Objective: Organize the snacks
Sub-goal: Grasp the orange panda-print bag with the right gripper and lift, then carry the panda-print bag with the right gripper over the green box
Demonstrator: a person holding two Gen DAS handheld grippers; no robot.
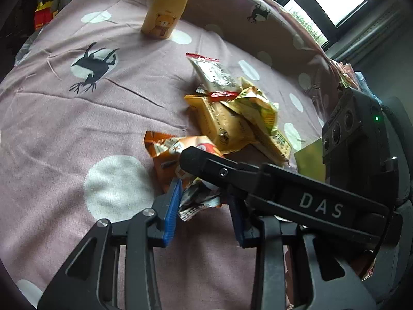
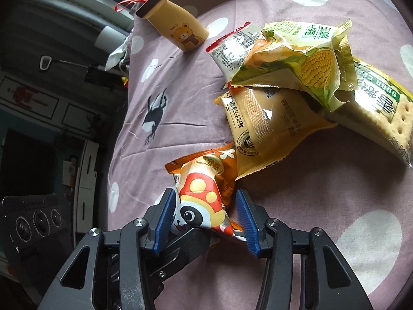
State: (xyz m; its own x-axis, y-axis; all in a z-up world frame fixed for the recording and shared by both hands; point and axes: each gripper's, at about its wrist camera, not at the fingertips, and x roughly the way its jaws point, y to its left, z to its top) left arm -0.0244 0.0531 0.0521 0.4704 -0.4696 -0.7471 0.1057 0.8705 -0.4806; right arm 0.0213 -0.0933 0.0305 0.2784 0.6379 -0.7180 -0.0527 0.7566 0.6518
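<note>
**Both tongs at one panda snack pkt**

Panda snack pkt (image 2: 204,204) sits btwn the right tongs (image 2: 206,214), blue pads partly spread; left pad touches it, right pad just beside, grip not clear. Left tongs (image 1: 204,206) pinch the same pkt's crumpled end from the other side. An orange pkt (image 2: 204,162) lies under it on the mauve dotted cloth (image 2: 296,206). Just beyond: tan pkt (image 2: 268,126), corn pkt (image 2: 304,64), cracker pkt (image 2: 382,113), white pkt (image 2: 232,49), heaped together. Bear bottle (image 2: 180,31) stands apart near the cloth's far edge.
</note>
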